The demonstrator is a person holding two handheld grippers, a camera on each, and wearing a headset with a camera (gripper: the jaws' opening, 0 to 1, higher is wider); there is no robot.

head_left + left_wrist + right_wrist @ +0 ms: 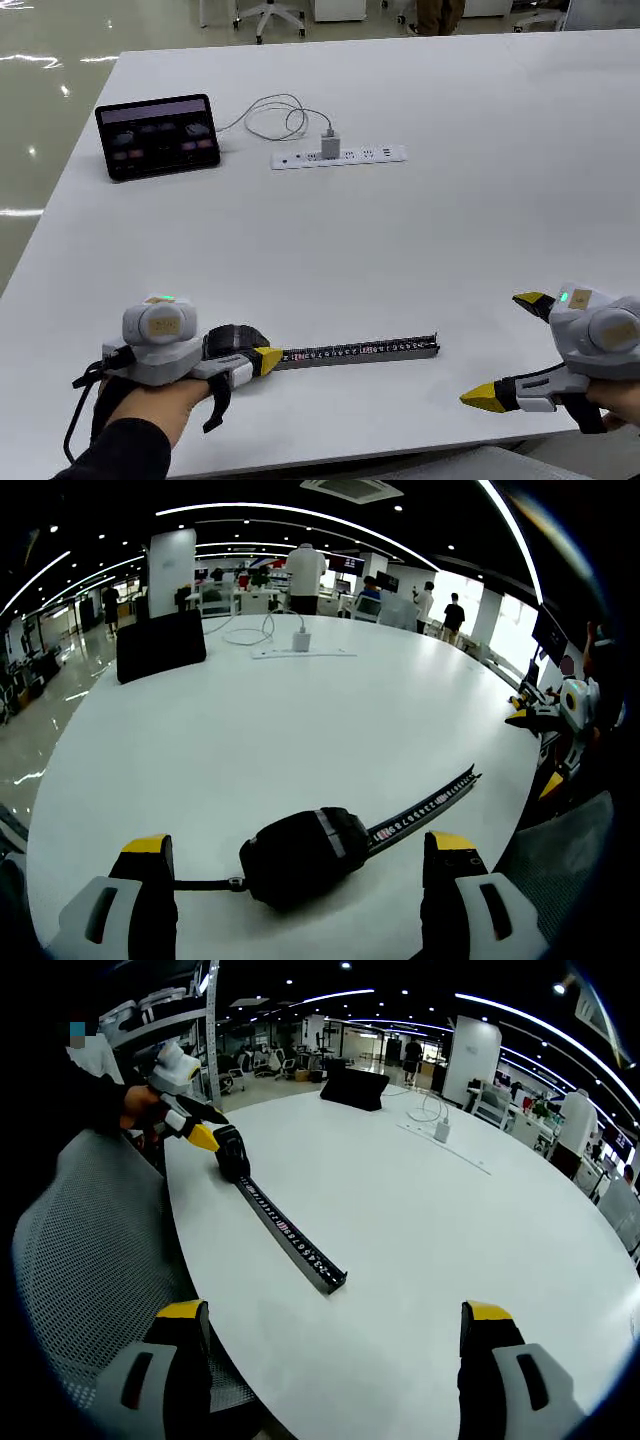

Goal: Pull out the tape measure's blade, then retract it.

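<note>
A black tape measure [232, 342] lies on the white table [400, 230] near its front edge. Its blade [360, 350] is drawn out to the right and lies flat. My left gripper [262, 358] is open, its yellow-tipped jaws standing apart on either side of the case [300, 855], with gaps on both sides. The blade [425, 805] runs away to the right of the left gripper [300, 845]. My right gripper [505, 348] is open and holds nothing, a short way past the blade's hooked end [330, 1278]. From the right gripper [335, 1312] the case [232, 1150] shows far left.
At the back left of the table a dark tablet [157, 136] stands upright. A white power strip [340, 156] with a charger and coiled cable lies beside it. A grey mesh chair [90, 1260] is at the table's near edge. People stand far behind.
</note>
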